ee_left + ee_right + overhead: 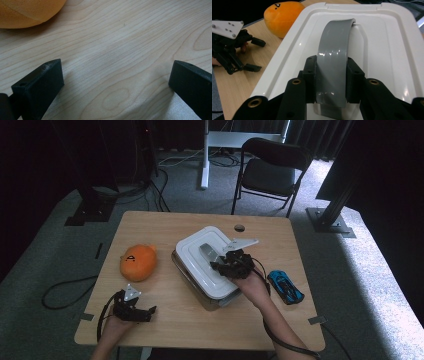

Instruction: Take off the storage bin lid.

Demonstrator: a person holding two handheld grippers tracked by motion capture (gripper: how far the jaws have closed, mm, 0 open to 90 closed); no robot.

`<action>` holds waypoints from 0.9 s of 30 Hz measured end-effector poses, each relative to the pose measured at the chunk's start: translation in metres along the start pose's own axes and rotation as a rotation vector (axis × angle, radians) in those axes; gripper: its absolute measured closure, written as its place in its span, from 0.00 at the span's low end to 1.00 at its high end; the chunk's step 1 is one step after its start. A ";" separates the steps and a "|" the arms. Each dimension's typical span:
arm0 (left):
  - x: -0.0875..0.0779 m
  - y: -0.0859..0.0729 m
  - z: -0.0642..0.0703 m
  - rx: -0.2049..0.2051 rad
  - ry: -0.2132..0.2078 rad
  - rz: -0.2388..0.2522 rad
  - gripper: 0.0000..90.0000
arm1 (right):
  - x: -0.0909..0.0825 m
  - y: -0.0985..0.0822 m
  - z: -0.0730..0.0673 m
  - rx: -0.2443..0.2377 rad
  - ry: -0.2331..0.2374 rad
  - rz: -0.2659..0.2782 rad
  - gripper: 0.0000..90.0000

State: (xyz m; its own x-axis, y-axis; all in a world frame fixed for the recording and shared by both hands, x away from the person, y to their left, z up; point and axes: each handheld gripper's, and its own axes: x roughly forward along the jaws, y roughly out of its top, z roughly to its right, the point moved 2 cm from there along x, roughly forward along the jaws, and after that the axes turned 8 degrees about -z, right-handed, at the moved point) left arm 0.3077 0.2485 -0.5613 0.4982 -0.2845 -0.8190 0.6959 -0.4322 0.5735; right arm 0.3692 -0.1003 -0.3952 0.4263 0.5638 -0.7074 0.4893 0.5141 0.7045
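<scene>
Handle (334, 62) of white lid (387, 37) sits clamped in right tool (331, 82); left tool (112, 82) gapes.

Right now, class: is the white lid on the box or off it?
On, possibly just starting to lift. The white lid covers the box, while the right gripper is shut on its grey handle.

Grey carpet (45, 265); black folding chair (270, 170); dark curtains (50, 150) behind.
</scene>
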 end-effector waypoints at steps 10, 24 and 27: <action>0.000 0.000 0.000 -0.001 -0.001 0.001 0.00 | -0.013 0.002 0.011 0.021 -0.015 0.027 0.75; 0.000 0.000 0.000 0.001 -0.001 0.001 0.00 | -0.023 0.000 0.040 0.085 -0.064 0.046 0.75; 0.000 0.000 0.000 0.001 0.000 0.001 0.00 | -0.025 -0.001 0.048 0.105 -0.076 0.052 0.75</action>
State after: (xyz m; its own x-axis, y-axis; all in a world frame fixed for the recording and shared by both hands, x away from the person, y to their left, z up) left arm 0.3080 0.2484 -0.5613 0.4987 -0.2847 -0.8187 0.6953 -0.4325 0.5740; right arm 0.3945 -0.1454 -0.3812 0.5078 0.5354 -0.6749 0.5399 0.4127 0.7336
